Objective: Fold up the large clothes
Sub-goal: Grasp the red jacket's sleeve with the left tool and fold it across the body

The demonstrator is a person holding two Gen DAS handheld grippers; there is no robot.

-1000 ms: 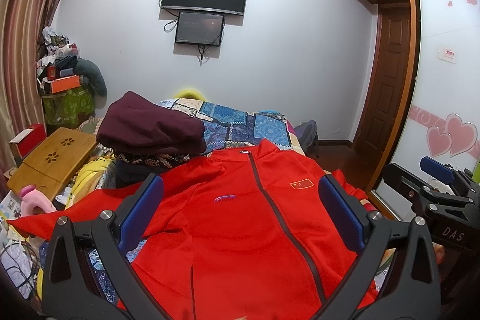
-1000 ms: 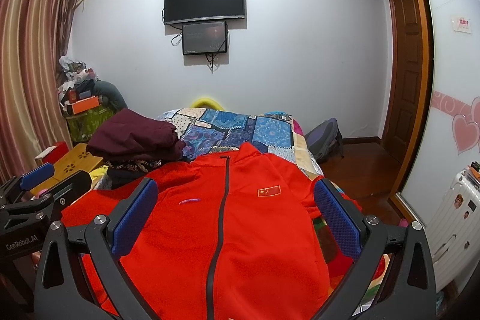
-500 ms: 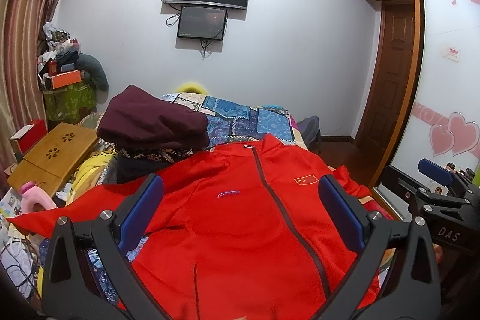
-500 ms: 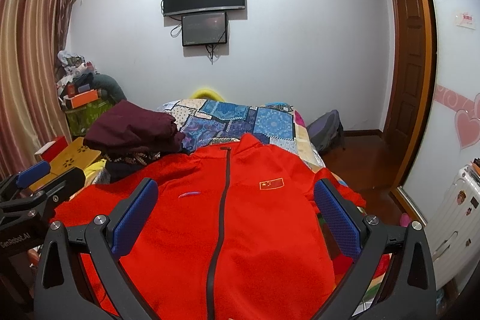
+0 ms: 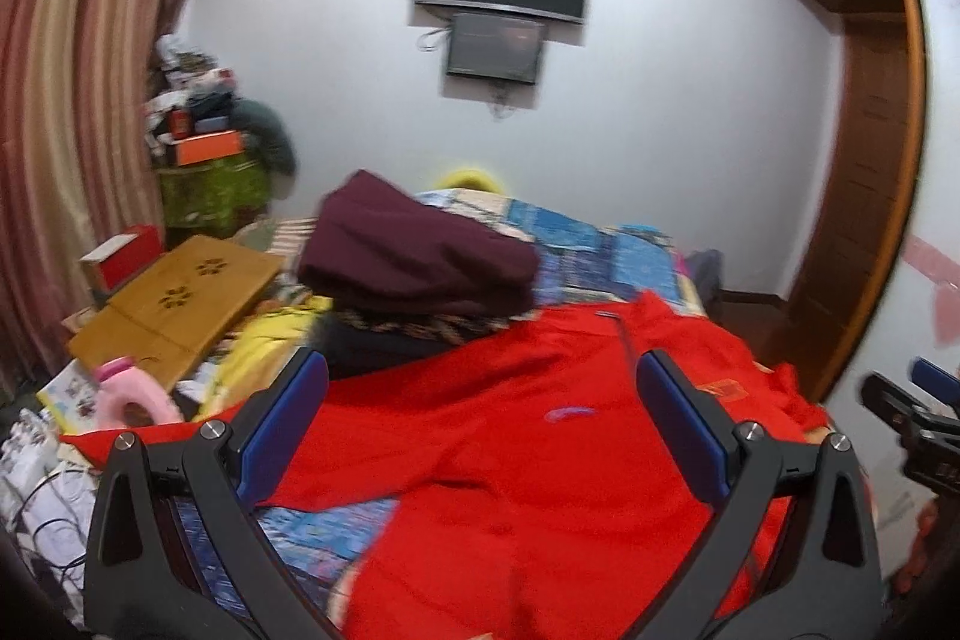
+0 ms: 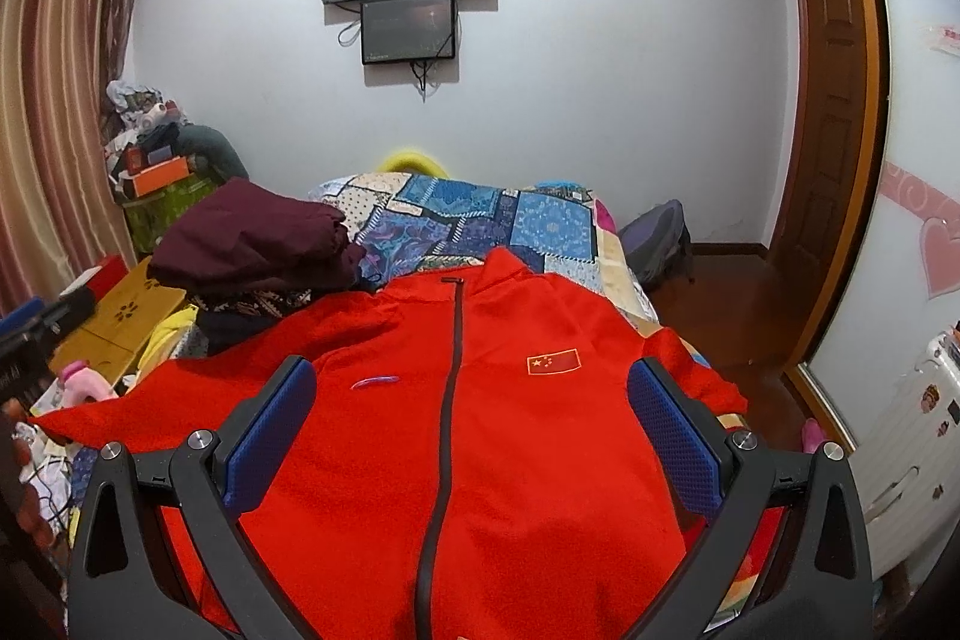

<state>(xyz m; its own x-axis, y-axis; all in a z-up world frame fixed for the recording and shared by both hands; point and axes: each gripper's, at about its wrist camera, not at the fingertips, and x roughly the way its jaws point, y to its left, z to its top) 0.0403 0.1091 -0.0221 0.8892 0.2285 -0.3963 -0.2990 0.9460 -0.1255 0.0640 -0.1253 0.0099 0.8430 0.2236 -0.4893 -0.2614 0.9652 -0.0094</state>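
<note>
A large red zip jacket (image 6: 480, 430) lies front-up and spread out on the bed, collar toward the far wall; it also shows in the left wrist view (image 5: 540, 460). Its left sleeve (image 5: 198, 436) stretches out toward the bed's left edge. My left gripper (image 5: 480, 412) is open and empty above the jacket's left half. My right gripper (image 6: 471, 412) is open and empty above the jacket's chest, straddling the dark zip (image 6: 447, 400). Each gripper shows at the edge of the other's view.
A folded maroon garment (image 6: 252, 238) tops a pile left of the jacket. A patchwork quilt (image 6: 480, 220) covers the bed. A wooden lap table (image 5: 174, 298), a pink toy (image 5: 132, 400) and clutter lie left. A backpack (image 6: 654, 238), door and white cabinet (image 6: 900, 460) stand right.
My left gripper has swung to the left, toward the jacket's left sleeve; its view is blurred by motion. My right gripper has shifted only slightly. Both stay open.
</note>
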